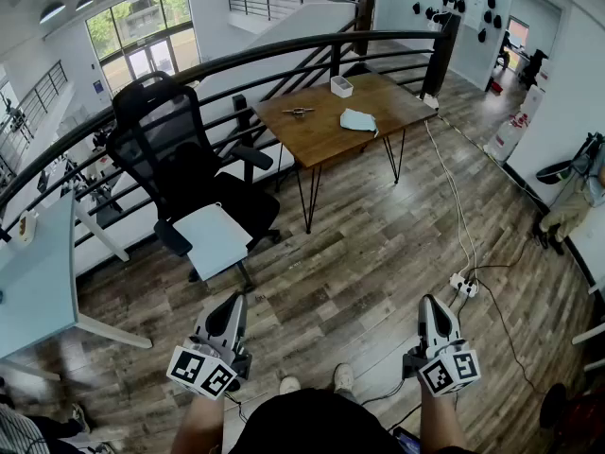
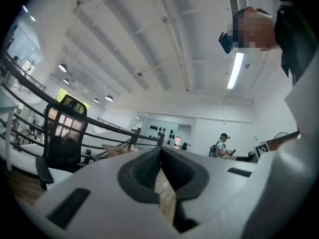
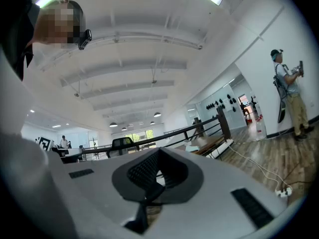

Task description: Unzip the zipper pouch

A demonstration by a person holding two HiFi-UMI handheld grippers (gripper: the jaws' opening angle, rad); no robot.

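My left tool (image 1: 231, 303) and right tool (image 1: 430, 302) are both held low in front of me over the wooden floor (image 1: 378, 253), pointing ahead. In the left gripper view the left tool (image 2: 160, 151) has its dark pads pressed together at the tips with nothing between them. The right gripper view shows the same for the right tool (image 3: 158, 156): together and empty.

The zipper pouch (image 1: 359, 120), pale blue, lies flat on the wooden tabletop (image 1: 317, 135) far ahead of me, near its right-hand front edge. In the head view its long axis runs roughly left to right, dipping a little toward the right. From here I cannot tell which end the zipper pull is at. It lies well apart from both tools, and in the head view it falls between their two lines, somewhat closer to the right one.

On the same tabletop sit a small white box (image 1: 341, 86) and a small metal object (image 1: 298, 112). A black office chair (image 1: 175, 154) stands left of the tabletop, before the dark railing (image 1: 284, 50).
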